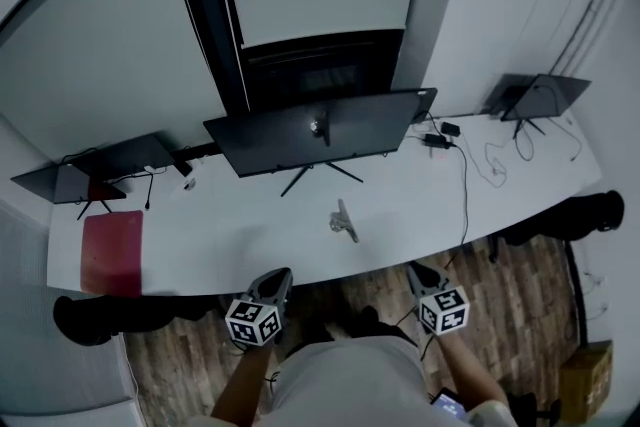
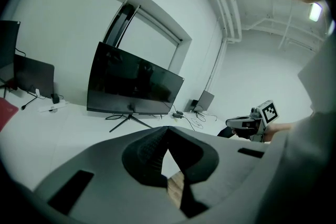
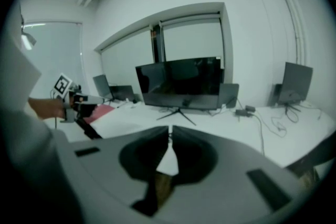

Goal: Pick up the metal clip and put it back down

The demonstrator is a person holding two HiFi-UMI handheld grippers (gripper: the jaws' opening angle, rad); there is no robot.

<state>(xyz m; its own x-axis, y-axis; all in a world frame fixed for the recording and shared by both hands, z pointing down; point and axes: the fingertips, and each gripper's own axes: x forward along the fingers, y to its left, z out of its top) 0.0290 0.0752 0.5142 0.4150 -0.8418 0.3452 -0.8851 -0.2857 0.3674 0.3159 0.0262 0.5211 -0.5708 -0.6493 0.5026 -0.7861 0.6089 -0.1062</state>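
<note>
The metal clip [image 1: 343, 222] lies on the white table [image 1: 240, 235], in front of the monitor's stand and untouched. Both grippers hang just off the table's front edge, over the wooden floor. My left gripper [image 1: 281, 273] is to the clip's lower left, my right gripper [image 1: 417, 270] to its lower right. In the left gripper view the left gripper [image 2: 168, 128] has its jaws together with nothing between them. The right gripper [image 3: 170, 131] looks the same in its own view. Neither gripper view shows the clip.
A large dark monitor [image 1: 320, 130] stands on a tripod foot at mid-table. A red mat [image 1: 112, 251] lies at the left end. Smaller screens stand at far left [image 1: 90, 173] and far right [image 1: 540, 95]. Cables [image 1: 465, 177] run across the right part.
</note>
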